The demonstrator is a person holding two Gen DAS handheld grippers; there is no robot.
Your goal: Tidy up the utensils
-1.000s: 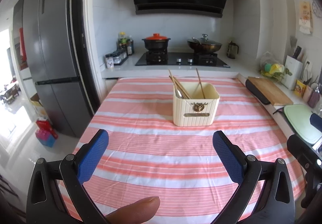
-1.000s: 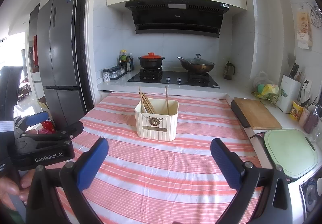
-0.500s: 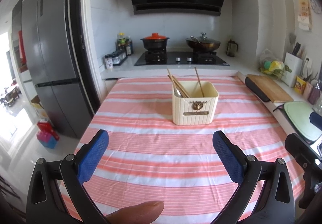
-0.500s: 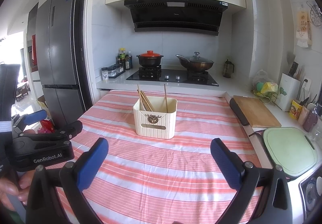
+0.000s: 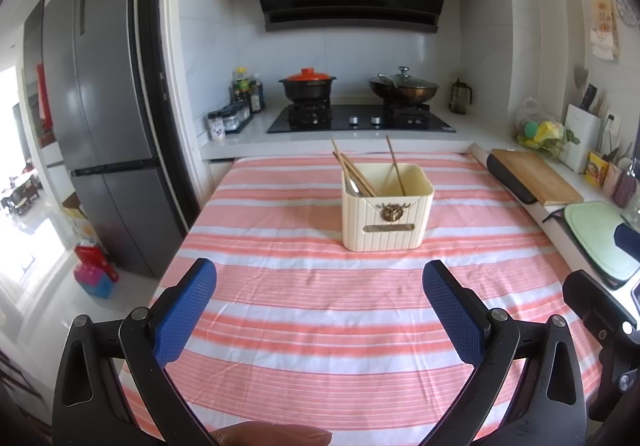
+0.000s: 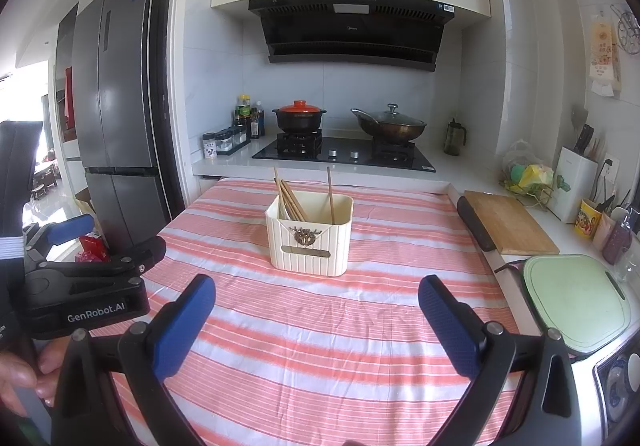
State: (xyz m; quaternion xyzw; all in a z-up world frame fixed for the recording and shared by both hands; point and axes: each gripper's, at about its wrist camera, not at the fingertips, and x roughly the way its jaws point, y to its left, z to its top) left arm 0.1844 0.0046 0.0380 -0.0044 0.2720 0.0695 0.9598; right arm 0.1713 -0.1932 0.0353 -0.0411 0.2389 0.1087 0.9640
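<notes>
A cream ribbed utensil holder point(image 5: 387, 209) point(image 6: 310, 232) stands mid-table on the pink-and-white striped cloth point(image 5: 320, 310). Several wooden chopsticks point(image 5: 354, 171) point(image 6: 290, 197) lean at its left side, one more chopstick point(image 5: 395, 165) stands at the right, and a metal utensil shows among them. My left gripper point(image 5: 320, 286) hovers open above the near part of the cloth, well short of the holder, nothing between its blue pads. My right gripper point(image 6: 316, 306) is open too, likewise empty. The left tool's black body point(image 6: 84, 286) shows at the left of the right wrist view.
A grey fridge point(image 5: 100, 125) stands left of the table. Behind the table runs a counter with a hob, a red-lidded pot point(image 5: 307, 83) and a wok point(image 5: 402, 87). On the right counter lie a wooden cutting board point(image 5: 534, 175) and a pale green board point(image 6: 576, 298).
Both views have shifted slightly, with the holder and kitchen sitting a little lower in frame. Both grippers stay open and empty.
</notes>
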